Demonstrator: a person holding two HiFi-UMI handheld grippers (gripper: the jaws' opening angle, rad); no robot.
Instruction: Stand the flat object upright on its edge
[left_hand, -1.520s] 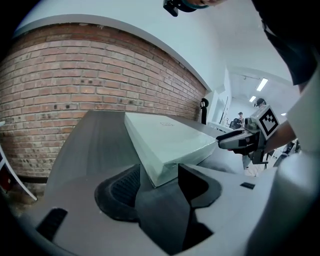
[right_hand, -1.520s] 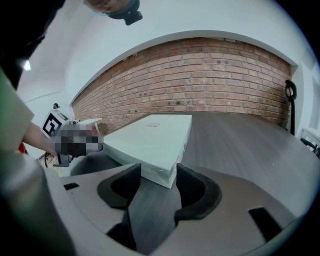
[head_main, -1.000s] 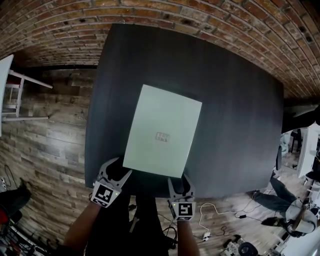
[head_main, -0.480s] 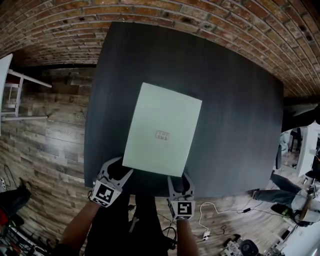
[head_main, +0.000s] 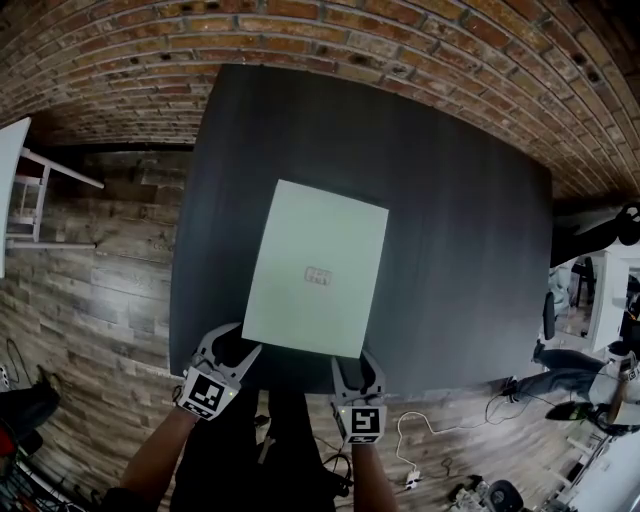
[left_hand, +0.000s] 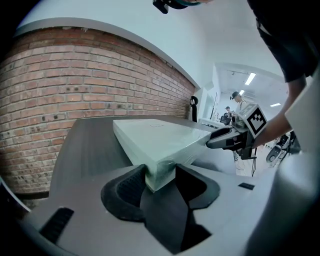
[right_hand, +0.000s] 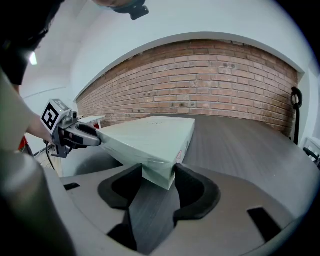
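Note:
A flat pale green box (head_main: 315, 270) lies on the dark table (head_main: 450, 250), its short near edge by the table's front edge. My left gripper (head_main: 236, 342) holds the near left corner; in the left gripper view the corner of the box (left_hand: 155, 137) sits between both pads of the left gripper (left_hand: 160, 172), whose jaws are closing on it. My right gripper (head_main: 355, 362) is at the near right corner. In the right gripper view both pads of the right gripper (right_hand: 159, 172) touch the box (right_hand: 150, 132). Whether the near edge is off the table I cannot tell.
A brick wall (head_main: 330, 30) runs behind the table's far edge. Wooden floor (head_main: 90, 280) lies to the left, with a white stand (head_main: 25, 190). Cables and gear (head_main: 440, 470) lie on the floor at the lower right. A person's forearms (head_main: 160, 455) reach in from below.
The box's outline looks a little shorter, its far edge lower in the head view. Both grippers stay at its near corners.

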